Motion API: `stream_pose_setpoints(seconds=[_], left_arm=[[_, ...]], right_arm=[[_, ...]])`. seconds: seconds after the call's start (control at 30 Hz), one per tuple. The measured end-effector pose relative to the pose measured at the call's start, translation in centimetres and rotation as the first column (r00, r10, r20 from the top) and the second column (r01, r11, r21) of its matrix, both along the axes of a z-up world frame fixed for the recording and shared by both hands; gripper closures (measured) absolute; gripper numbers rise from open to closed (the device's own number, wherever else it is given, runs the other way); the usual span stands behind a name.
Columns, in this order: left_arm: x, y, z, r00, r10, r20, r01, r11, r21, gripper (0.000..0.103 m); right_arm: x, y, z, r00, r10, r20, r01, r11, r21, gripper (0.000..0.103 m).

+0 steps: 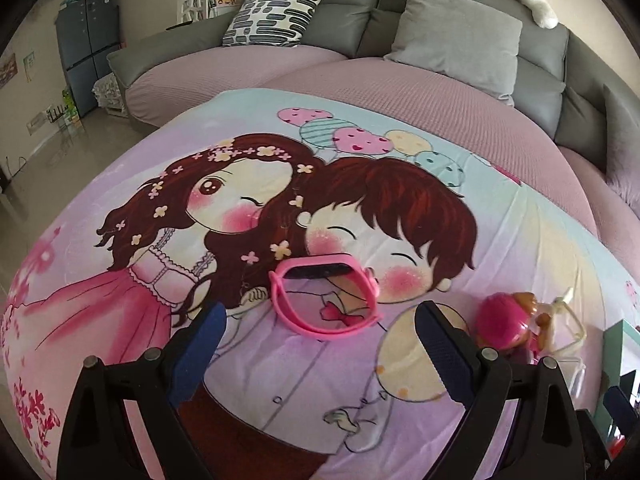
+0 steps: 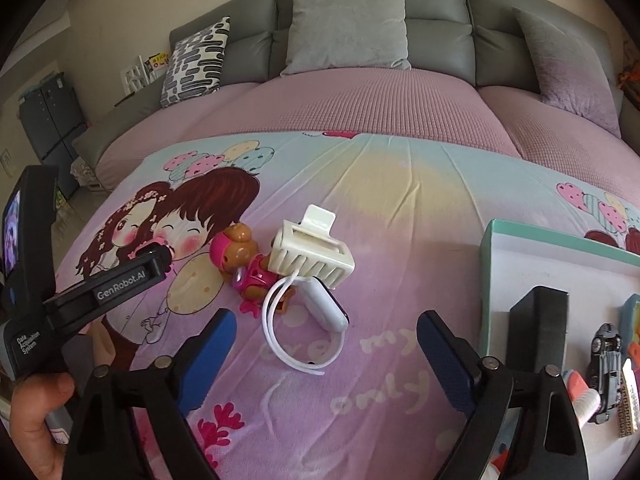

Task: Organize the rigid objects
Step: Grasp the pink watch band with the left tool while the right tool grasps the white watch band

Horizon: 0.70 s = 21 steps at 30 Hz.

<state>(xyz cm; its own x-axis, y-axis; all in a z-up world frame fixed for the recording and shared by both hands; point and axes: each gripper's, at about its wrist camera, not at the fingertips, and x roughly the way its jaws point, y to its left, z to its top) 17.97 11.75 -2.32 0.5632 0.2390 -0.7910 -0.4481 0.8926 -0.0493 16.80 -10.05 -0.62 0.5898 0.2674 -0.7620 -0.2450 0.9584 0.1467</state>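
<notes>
**Both grippers open above toys on a cartoon sheet**

You hold a gripper in each hand over a bed spread with a printed sheet [image 1: 280,380] showing a cartoon girl and boy. A grey sofa [image 1: 348,20] with cushions stands behind it.

Your left gripper [image 1: 320,320] points down at the sheet with its blue-padded fingers [image 1: 200,344] spread wide and nothing between them. Just beyond the fingertips lies a pink watch [image 1: 326,300], its strap looped and its dark face turned away from you. It touches neither finger. To the right of the right finger sits a pink toy dog [image 1: 508,320].

Your right gripper [image 2: 324,332] is also open, fingers wide apart and gripping nothing. Between and a little beyond the fingertips lies a white watch [image 2: 316,320], strap looped toward you. Its far end rests against the toy dog [image 2: 244,264] and a cream hair claw [image 2: 312,252], which lies just beside the dog and partly over the strap. The three form a small cluster near the middle of the sheet.

At the right, a green-edged box [image 2: 490,276] sits on the sheet. Inside it you can make out a toy car [image 2: 608,364] and a few other small things too cut off to name. Your left hand [image 2: 36,424] shows at the lower left of the right wrist view.
</notes>
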Motion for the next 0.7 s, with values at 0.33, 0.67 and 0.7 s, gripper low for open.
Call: stream_pose_setpoints(seconds=[0.33, 0.67, 0.7], left_arm=[[0.9, 0.5, -1.2, 1.0, 0.005, -0.008, -0.005, 1.0, -0.006, 0.008], [1.4, -0.2, -1.6, 1.0, -0.017, -0.017, 0.018, 0.999, 0.028, 0.037], [1.4, -0.2, -1.6, 1.0, -0.017, -0.019, 0.018, 0.999, 0.034, 0.037]], right_arm=[[0.9, 0.7, -1.8, 0.999, 0.008, -0.048, -0.007, 1.0, 0.01, 0.021], [0.8, 1.0, -2.1, 0.999, 0.018, -0.05, -0.017, 1.0, 0.013, 0.037], [0.8, 1.0, -2.0, 0.999, 0.019, -0.049, -0.019, 1.0, 0.019, 0.039]])
